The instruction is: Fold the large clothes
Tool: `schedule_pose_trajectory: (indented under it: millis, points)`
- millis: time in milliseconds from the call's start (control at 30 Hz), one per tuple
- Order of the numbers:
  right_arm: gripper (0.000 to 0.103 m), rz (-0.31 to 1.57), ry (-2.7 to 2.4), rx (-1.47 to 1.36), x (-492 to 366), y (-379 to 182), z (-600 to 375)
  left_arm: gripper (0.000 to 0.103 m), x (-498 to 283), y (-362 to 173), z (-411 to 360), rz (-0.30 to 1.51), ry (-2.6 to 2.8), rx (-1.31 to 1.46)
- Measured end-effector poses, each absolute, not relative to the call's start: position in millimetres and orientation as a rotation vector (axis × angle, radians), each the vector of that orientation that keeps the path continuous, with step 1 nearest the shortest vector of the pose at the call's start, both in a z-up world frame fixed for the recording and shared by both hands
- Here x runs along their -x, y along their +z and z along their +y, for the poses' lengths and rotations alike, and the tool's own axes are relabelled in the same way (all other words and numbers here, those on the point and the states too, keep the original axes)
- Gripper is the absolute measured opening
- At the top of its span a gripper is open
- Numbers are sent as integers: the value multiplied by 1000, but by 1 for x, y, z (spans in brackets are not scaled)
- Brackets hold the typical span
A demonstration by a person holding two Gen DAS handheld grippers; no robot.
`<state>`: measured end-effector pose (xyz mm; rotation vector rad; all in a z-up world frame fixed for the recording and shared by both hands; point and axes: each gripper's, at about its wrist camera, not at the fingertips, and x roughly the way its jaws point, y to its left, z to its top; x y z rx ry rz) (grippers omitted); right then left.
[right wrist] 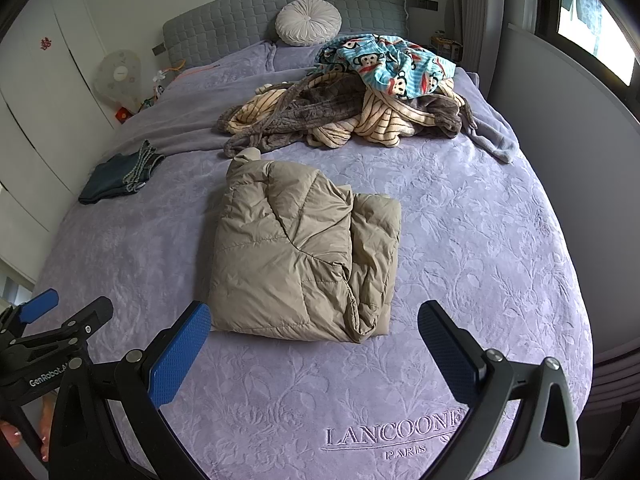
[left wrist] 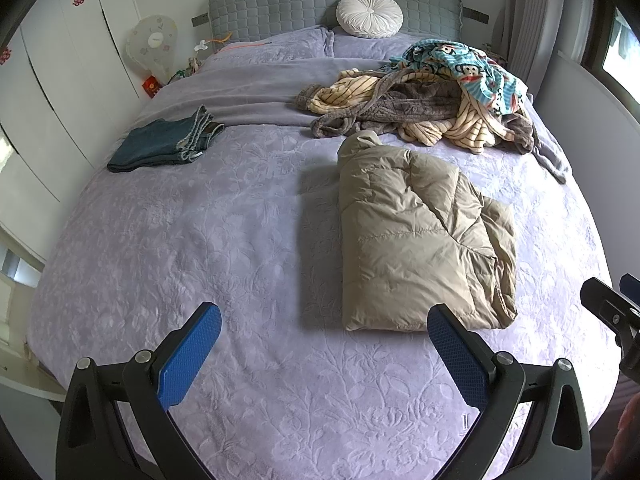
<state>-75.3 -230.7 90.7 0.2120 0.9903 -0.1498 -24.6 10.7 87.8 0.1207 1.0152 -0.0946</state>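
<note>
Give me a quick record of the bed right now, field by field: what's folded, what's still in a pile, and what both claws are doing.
surface: bed, purple cover
folded: tan jacket, centre; jeans, left side
unfolded: pile near the headboard, monkey-print cloth on top
pillow: round, white, against the headboard
left claw: open, empty, off the jacket
right claw: open, empty, at the jacket's near edge

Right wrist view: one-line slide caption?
Open right gripper hovers before a folded tan puffer jacket on the purple bed; unfolded clothes pile behind.

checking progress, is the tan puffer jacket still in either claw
No, the tan puffer jacket lies folded on the bed, apart from both open claws.
</note>
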Motion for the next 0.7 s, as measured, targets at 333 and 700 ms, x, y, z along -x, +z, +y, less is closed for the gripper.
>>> schedule_pose_trajectory:
  millis: [333,700]
  points:
    - [103,992,-151,-214,76,91,-229,103,28,81,10,1018,-92,-119]
    - [103,1005,-140,-210,73,83,-225,103,23,85,12,986,-98,-122]
